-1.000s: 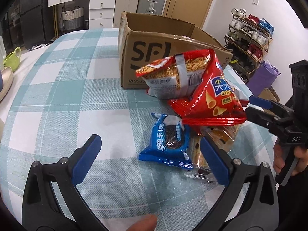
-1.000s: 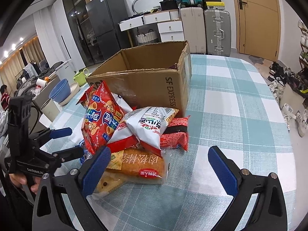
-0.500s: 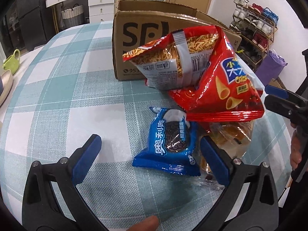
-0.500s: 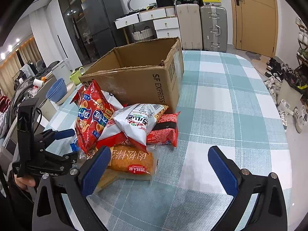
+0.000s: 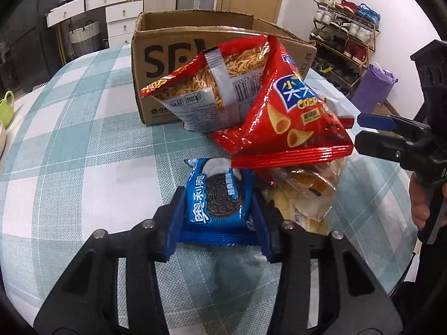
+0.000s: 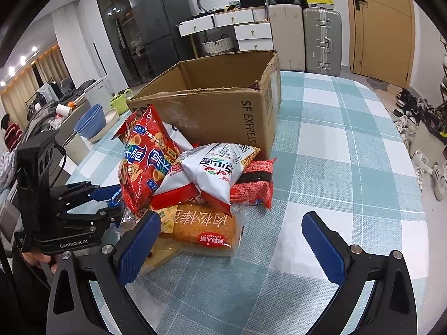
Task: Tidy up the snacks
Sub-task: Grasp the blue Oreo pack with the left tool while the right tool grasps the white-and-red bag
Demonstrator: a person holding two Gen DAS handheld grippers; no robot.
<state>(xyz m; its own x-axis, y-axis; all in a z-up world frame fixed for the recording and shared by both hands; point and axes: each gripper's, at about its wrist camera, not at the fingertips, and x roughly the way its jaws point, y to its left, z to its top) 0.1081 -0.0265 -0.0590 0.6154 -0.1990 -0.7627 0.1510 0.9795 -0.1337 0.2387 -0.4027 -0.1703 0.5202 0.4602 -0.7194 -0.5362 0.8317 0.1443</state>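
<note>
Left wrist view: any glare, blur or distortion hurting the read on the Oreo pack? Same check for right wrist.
Left wrist: Oreo pack sharp between the tongs, glare on the red crisp bag, tablecloth checks bowed by fisheye. Right wrist: sharp, cardboard box evenly lit, dark vignette in the corners.

cookie pack: between left hand-held gripper pads, on table | chip bag: beyond, right | noodle bag: beyond | box: behind both bags
</note>
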